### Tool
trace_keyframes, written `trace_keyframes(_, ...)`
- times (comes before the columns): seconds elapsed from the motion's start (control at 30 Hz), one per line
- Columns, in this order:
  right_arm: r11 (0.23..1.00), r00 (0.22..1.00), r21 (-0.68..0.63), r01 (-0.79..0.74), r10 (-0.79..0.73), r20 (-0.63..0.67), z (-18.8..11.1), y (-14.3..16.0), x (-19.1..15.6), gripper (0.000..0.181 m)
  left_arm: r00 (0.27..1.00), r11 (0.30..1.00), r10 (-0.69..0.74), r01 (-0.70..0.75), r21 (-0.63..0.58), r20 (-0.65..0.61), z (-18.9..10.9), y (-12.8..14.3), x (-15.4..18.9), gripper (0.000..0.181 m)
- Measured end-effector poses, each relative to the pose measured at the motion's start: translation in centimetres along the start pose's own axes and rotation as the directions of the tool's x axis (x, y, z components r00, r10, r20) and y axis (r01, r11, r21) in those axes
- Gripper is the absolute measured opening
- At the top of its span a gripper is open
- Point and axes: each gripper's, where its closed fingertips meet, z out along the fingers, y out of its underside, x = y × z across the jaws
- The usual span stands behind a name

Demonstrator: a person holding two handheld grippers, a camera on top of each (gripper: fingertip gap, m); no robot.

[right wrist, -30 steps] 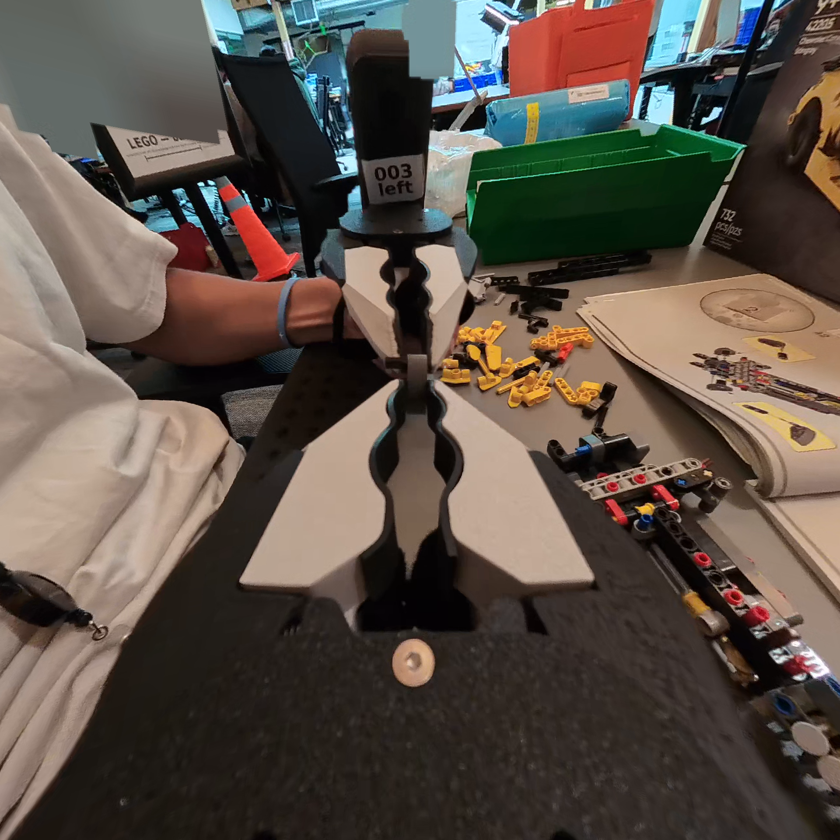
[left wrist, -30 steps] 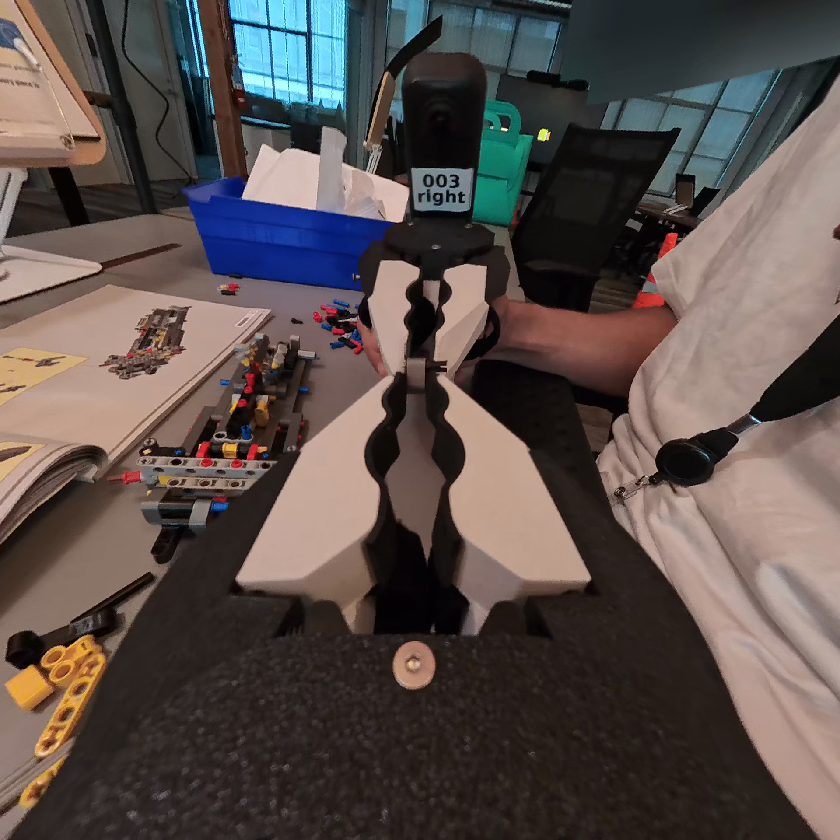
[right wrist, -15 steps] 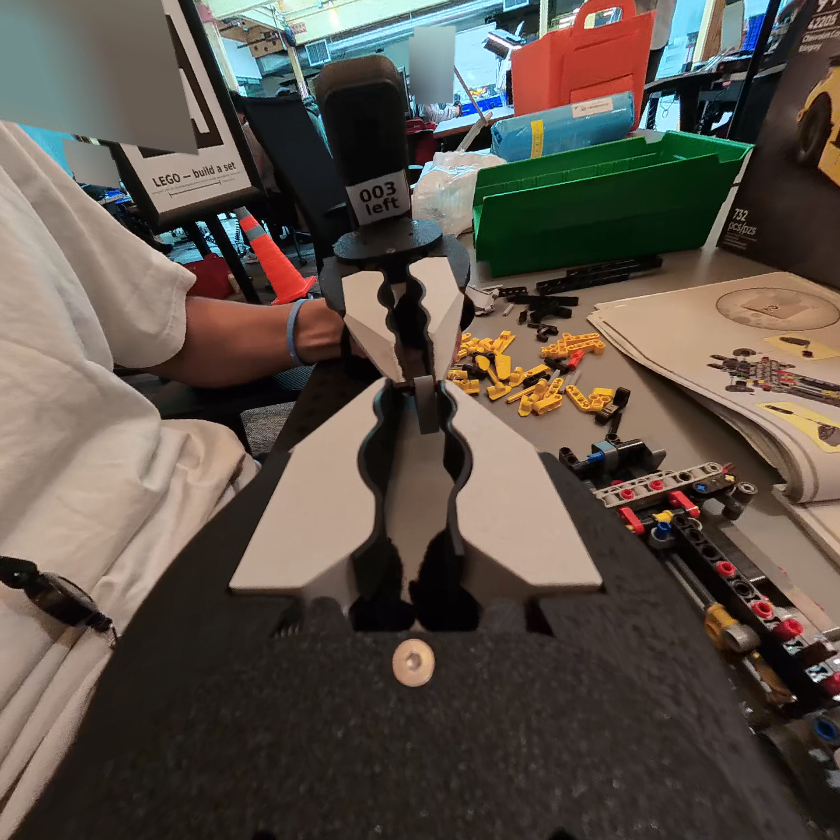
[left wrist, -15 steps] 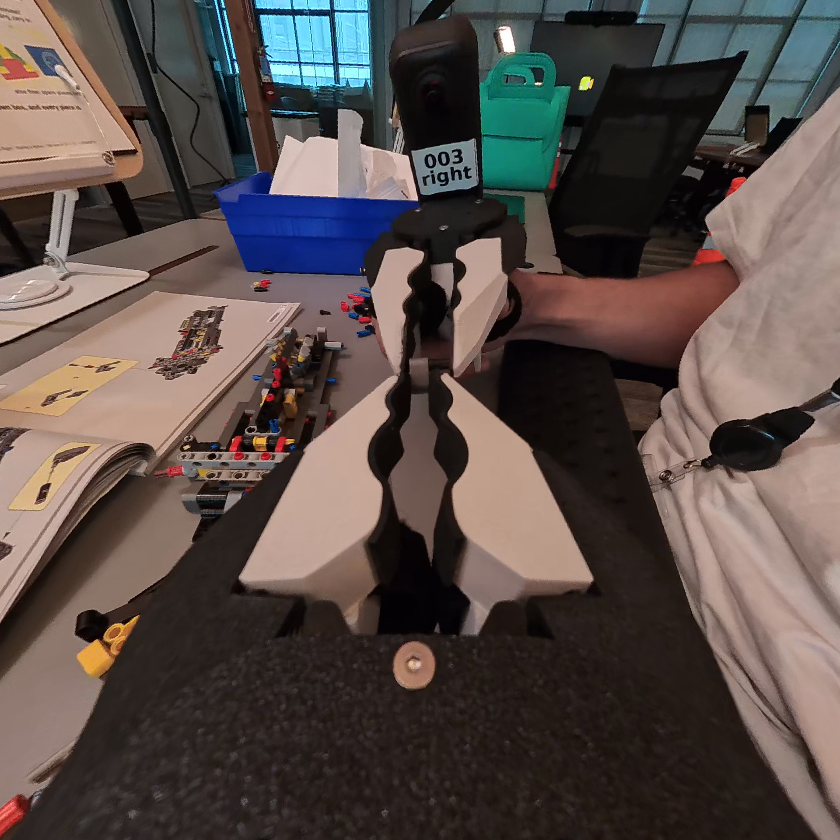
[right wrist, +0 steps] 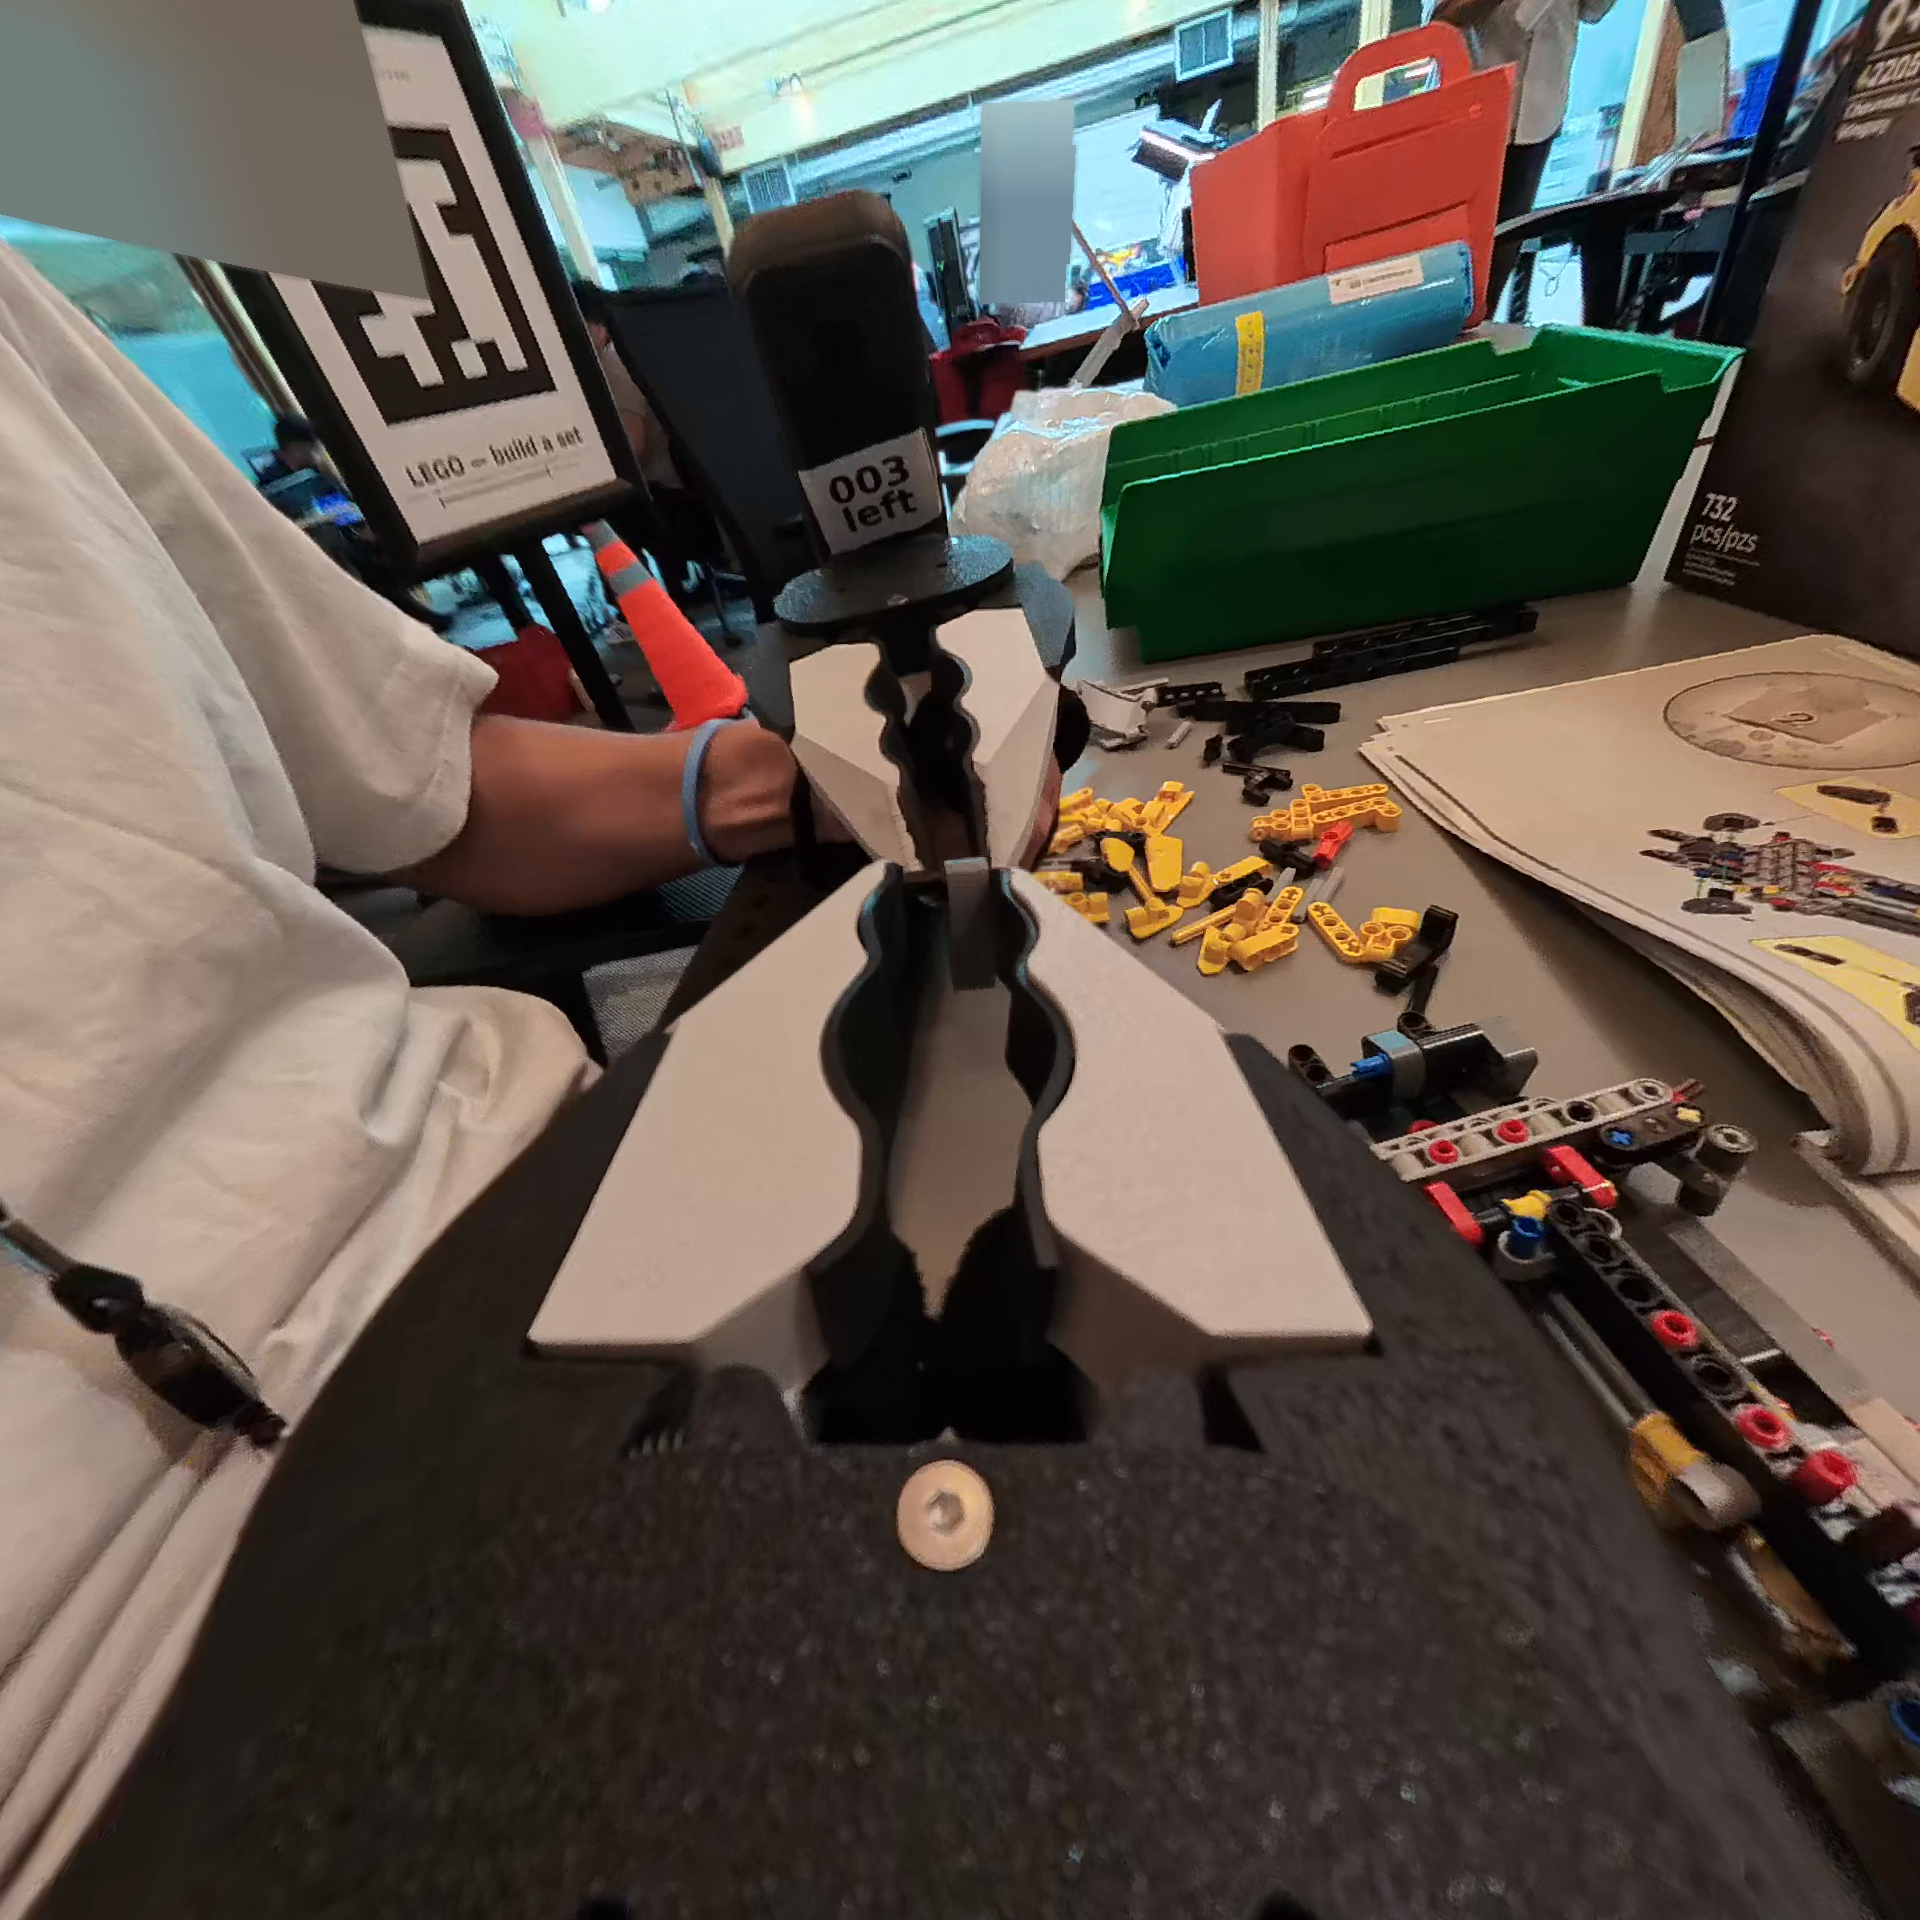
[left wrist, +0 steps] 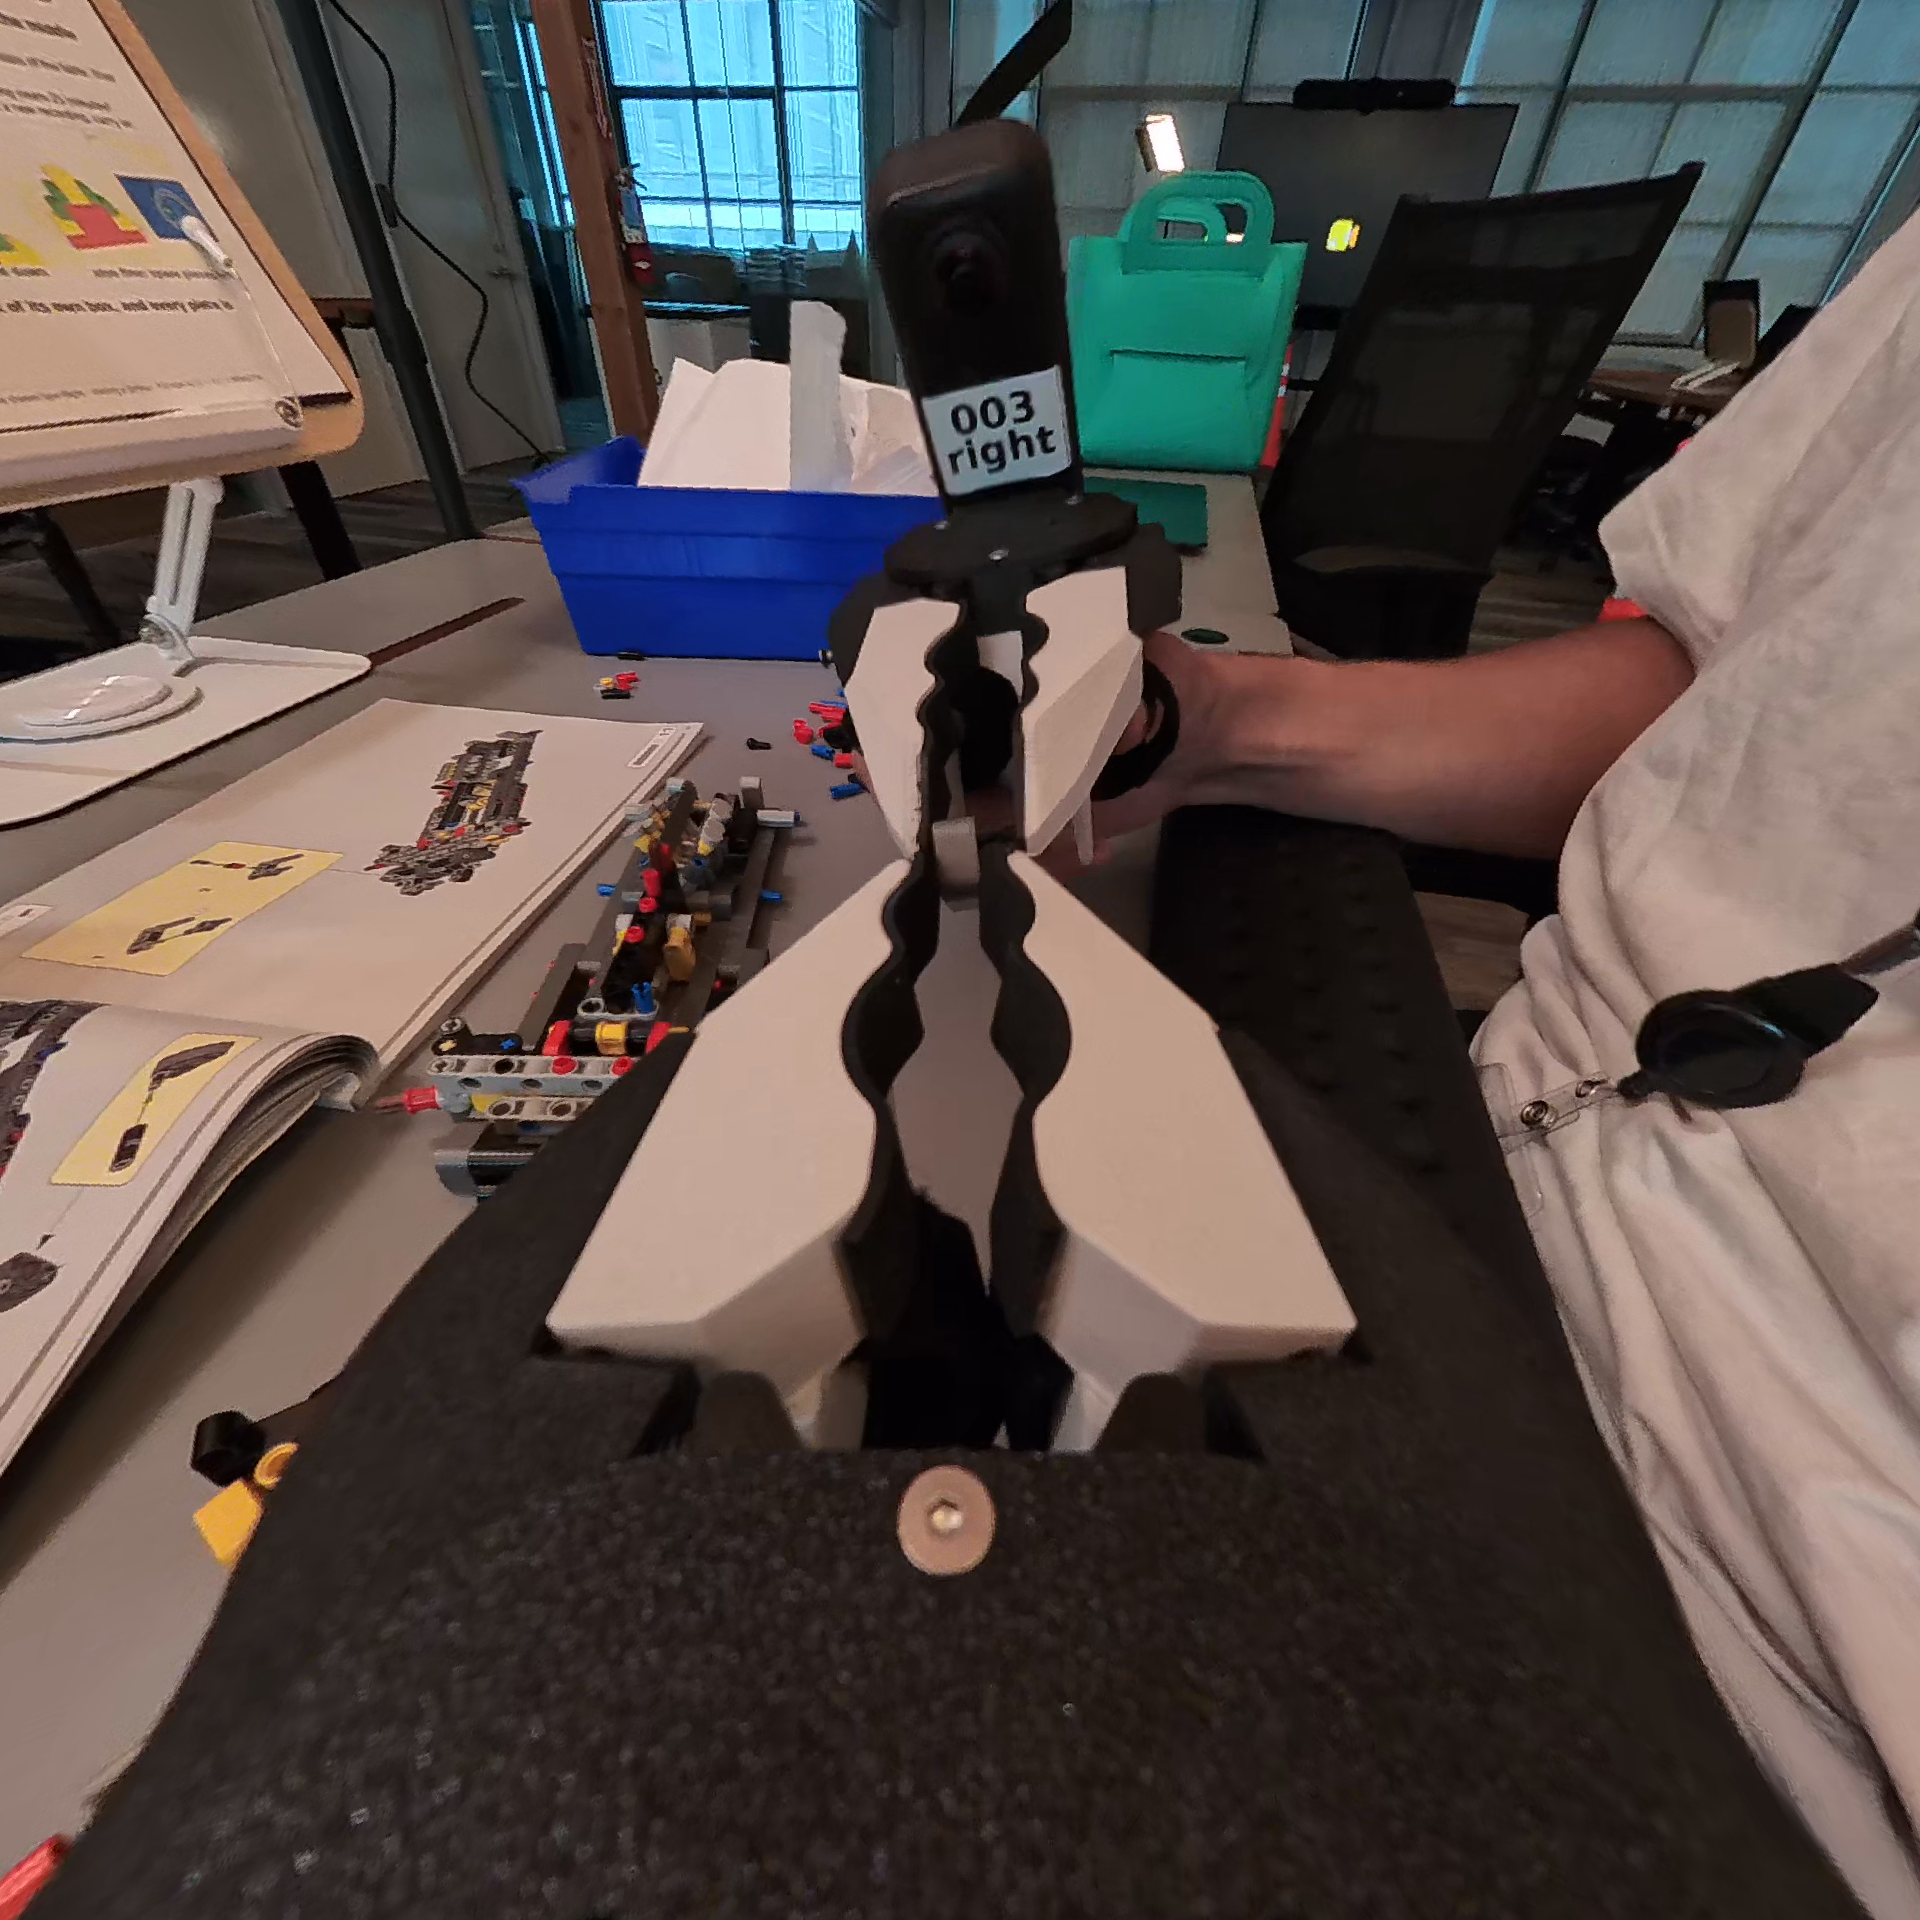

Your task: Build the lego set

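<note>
I see bright daylight from the far windows (left wrist: 727, 135), soft shadows, strong wide-angle bending and blurred frame edges.

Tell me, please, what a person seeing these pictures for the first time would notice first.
The two white-and-black handheld grippers, left gripper and right gripper, meet tip to tip in mid-air above the table edge, both jaws shut on one small grey lego piece. Next comes the long dark half-built lego chassis with red and yellow pins, lying on the grey table beside the open paper instruction booklet.
</note>
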Motion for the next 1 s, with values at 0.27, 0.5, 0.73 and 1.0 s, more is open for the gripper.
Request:
trace_keyframes(0.27, 0.996, 0.993, 0.015, -0.088, 0.086, 0.081, 0.3, -0.3, -0.6, 0.033, 0.997, 0.992, -0.076, 0.079, 0.097, -0.034, -1.1, -1.7, -0.1, 0.006)
trace_keyframes(0.5, 1.000, 1.000, 0.000, -0.019, 0.019, 0.012, -0.1, -0.2, -0.1, 0.006, 0.997, 0.996, -0.061, 0.064, 0.064, -0.051, -0.5, -1.0, 0.4, 0.006)
trace_keyframes(0.73, 0.991, 0.984, -0.113, -0.077, 0.057, -0.167, -1.5, 1.5, 2.5, 0.007, 0.996, 0.999, -0.038, 0.039, -0.015, 0.082, -0.1, 0.6, -1.5, 0.013)
trace_keyframes(1.0, 0.830, 0.847, -0.488, -0.270, -0.036, -0.530, -7.9, 8.8, 5.7, 0.007, 0.982, 0.992, -0.058, 0.077, -0.098, 0.179, 0.1, 2.4, -3.4, 0.021)
